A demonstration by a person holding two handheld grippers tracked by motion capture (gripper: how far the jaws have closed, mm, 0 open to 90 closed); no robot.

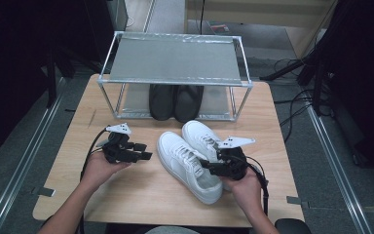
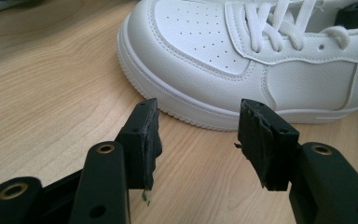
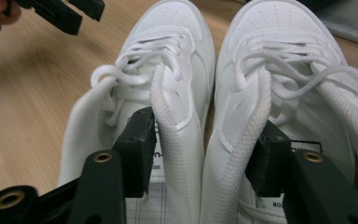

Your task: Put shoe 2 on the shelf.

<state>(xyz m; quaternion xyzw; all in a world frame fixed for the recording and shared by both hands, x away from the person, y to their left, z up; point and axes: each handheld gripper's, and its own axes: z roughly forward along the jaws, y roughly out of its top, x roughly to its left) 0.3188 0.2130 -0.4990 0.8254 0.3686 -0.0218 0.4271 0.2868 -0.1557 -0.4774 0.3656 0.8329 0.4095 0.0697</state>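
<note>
Together, the right gripper (image 1: pixel 207 167) pinches both sneakers' (image 1: pixel 187 158) inner collars.
Left gripper (image 1: pixel 143 150) hangs wide, empty, beside the sneakers.

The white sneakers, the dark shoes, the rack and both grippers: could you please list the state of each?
White sneakers: side by side on the table, upright, laced.
Dark shoes: paired on the lower level of the rack.
Rack: its top shelf bare.
Right gripper: one jaw inside each sneaker, the two inner collars between them; whether the pads press is unclear.
Left gripper: open, holding nothing, pointed at a sneaker's toe.
</note>
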